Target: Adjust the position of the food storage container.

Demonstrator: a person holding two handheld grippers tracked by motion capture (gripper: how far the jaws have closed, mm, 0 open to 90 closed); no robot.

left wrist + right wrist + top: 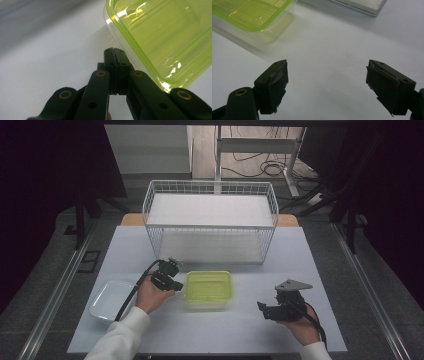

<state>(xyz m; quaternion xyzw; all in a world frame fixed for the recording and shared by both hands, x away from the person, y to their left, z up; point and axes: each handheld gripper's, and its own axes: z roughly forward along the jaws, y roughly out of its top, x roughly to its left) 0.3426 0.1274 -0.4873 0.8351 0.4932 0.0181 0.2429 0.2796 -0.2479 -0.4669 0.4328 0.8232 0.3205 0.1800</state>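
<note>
High view shows my left hand-held gripper (176,281) at the left edge of the green-lidded container (208,290) mid-desk (300,265), my right hand-held gripper (272,310) well apart to its right. Left gripper view: jaws pressed together, empty, just beside the lid rim (125,51), so I should nudge gently and squarely. Right gripper view: jaws wide, empty, ready to steady the container (252,17).

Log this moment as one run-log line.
left gripper: shut, empty, beside green-lidded container | right gripper: open, empty, over table | clear tray: left | wire basket: behind
</note>
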